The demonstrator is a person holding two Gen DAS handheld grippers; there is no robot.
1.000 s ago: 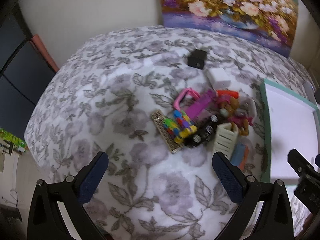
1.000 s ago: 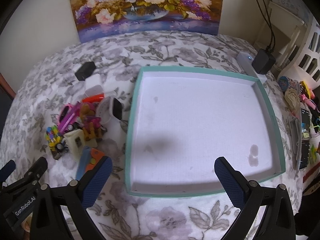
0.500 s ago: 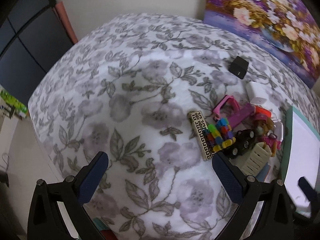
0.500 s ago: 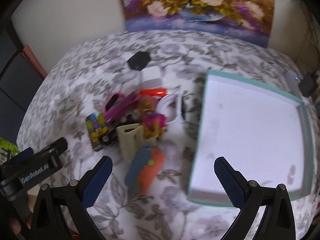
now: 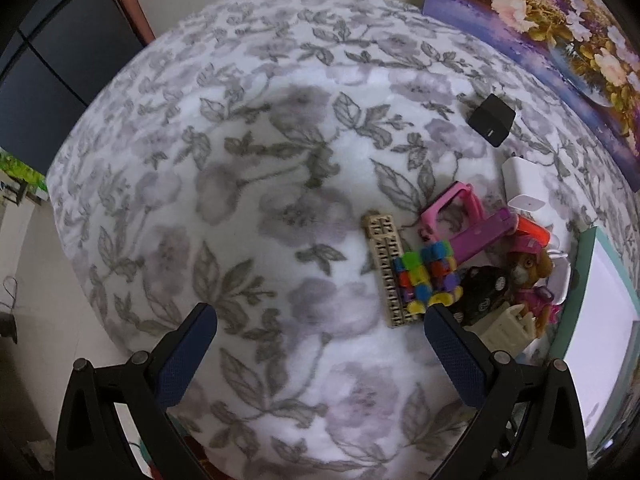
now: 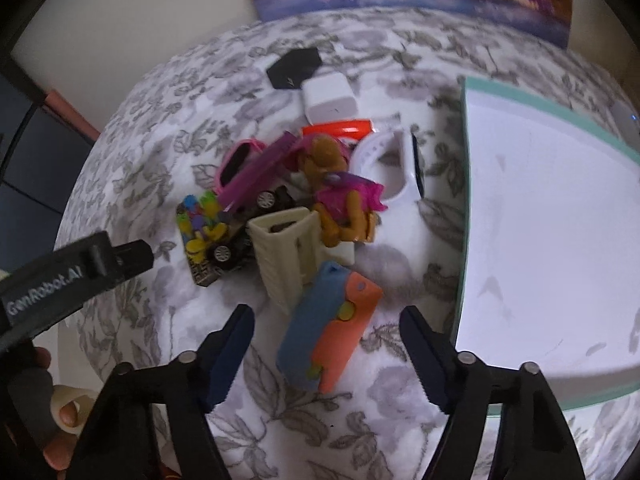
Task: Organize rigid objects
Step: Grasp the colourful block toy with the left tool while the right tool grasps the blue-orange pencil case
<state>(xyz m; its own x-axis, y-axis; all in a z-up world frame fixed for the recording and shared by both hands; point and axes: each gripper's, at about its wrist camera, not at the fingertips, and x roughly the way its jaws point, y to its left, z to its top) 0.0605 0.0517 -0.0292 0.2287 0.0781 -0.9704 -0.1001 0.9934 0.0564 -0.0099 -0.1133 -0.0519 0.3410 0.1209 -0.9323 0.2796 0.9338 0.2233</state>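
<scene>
Your tray (image 6: 540, 208) is cut off at the right edge. The toy pile (image 6: 288, 200) overlaps, parts hidden. The blue-orange toy (image 6: 328, 324) lies between your right gripper (image 6: 326, 342) pads untouched, long axis running away from you; jaws have been closing. Your left gripper (image 5: 320, 344) gapes, empty.

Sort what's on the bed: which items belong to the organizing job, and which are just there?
Job items: blue-and-orange toy, cream slatted holder, dog figure, black toy car, colourful block chain, teal tray, right gripper, jaws just closing.

Just there: flower painting, floral blanket.
</scene>
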